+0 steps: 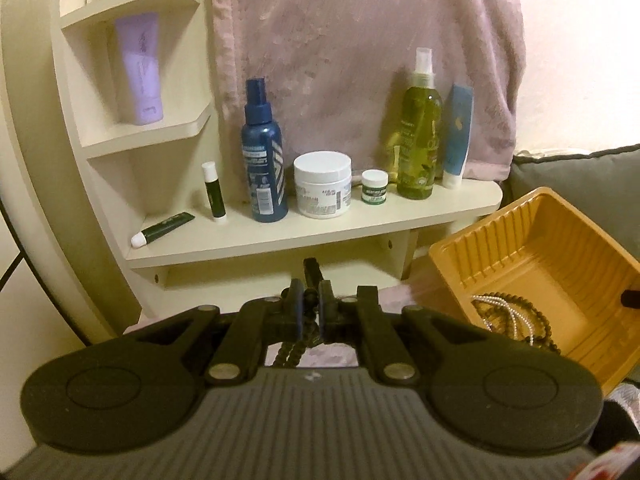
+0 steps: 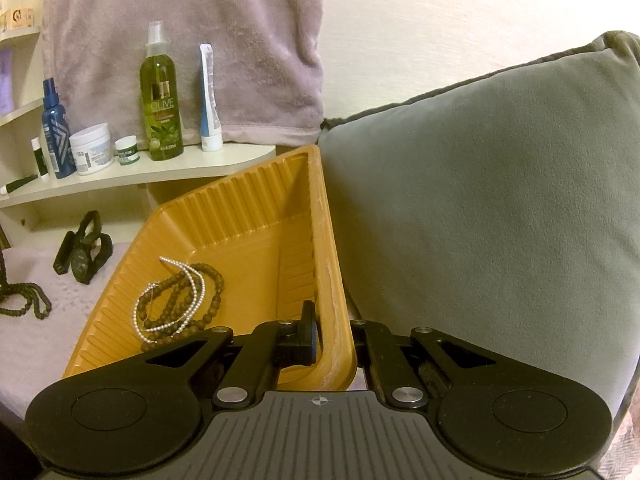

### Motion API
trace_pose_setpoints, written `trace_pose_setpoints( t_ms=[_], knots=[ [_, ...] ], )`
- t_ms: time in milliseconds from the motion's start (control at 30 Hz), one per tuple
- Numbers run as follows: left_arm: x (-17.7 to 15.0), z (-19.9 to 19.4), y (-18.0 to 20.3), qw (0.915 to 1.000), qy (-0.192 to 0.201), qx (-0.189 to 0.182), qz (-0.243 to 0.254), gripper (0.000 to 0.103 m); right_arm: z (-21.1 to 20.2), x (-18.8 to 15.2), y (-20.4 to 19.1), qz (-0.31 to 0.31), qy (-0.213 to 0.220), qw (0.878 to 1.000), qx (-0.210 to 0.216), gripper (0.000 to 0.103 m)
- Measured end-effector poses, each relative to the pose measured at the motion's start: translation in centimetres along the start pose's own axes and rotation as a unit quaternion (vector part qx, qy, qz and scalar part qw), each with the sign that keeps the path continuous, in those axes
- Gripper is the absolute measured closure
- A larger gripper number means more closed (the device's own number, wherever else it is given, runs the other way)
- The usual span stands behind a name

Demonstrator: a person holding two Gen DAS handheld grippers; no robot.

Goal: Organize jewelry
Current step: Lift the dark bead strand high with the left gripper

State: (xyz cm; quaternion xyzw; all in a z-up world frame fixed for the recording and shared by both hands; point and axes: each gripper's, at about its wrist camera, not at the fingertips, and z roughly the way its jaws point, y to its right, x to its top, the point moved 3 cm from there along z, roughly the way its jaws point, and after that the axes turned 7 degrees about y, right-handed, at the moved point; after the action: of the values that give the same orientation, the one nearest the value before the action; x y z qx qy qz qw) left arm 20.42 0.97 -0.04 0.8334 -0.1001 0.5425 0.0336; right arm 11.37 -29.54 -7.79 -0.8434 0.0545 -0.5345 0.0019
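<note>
My left gripper [image 1: 310, 312] is shut on a dark beaded necklace [image 1: 292, 354], whose strand hangs down between the fingers. In the right wrist view the lower loop of that necklace [image 2: 30, 304] rests on the pale cloth and the strand rises out of the left edge. An orange ribbed tray [image 2: 248, 204] stands tilted against a cushion. My right gripper [image 2: 336, 340] is shut on its near rim, one finger inside the wall and one outside. In the tray lie a silver bead strand and a brown bead strand [image 2: 176, 304], also seen in the left wrist view [image 1: 516, 316].
A black watch [image 2: 86, 254] lies on the cloth left of the tray. Behind is a cream shelf [image 1: 320, 228] with a blue spray bottle [image 1: 264, 152], jars, tubes and a green bottle [image 2: 160, 92]. A pink towel [image 1: 360, 60] hangs above. A grey cushion [image 2: 480, 200] fills the right.
</note>
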Motion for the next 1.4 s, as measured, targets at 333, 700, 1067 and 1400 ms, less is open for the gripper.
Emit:
trace_pose_setpoints(
  t_ms=[333, 700, 1067, 1400],
  knots=[
    [1.5, -0.7, 0.3, 0.9998, 0.009, -0.017, 0.005, 0.097, -0.1, 0.1, 0.1, 0.001, 0.0, 1.0, 0.0, 0.098],
    [6.5, -3.2, 0.3, 0.9964, 0.061, -0.058, -0.003, 0.097, 0.0, 0.0, 0.1, 0.001, 0.001, 1.0, -0.001, 0.098],
    [12.4, -5.9, 0.6, 0.9861, 0.133, -0.098, -0.012, 0.097, 0.0, 0.1, 0.1, 0.001, 0.001, 1.0, -0.001, 0.098],
    [17.9, -8.1, 2.2, 0.9696, 0.195, -0.147, -0.013, 0.097, 0.2, 0.1, 0.3, 0.0, 0.001, 1.0, -0.002, 0.098]
  ],
)
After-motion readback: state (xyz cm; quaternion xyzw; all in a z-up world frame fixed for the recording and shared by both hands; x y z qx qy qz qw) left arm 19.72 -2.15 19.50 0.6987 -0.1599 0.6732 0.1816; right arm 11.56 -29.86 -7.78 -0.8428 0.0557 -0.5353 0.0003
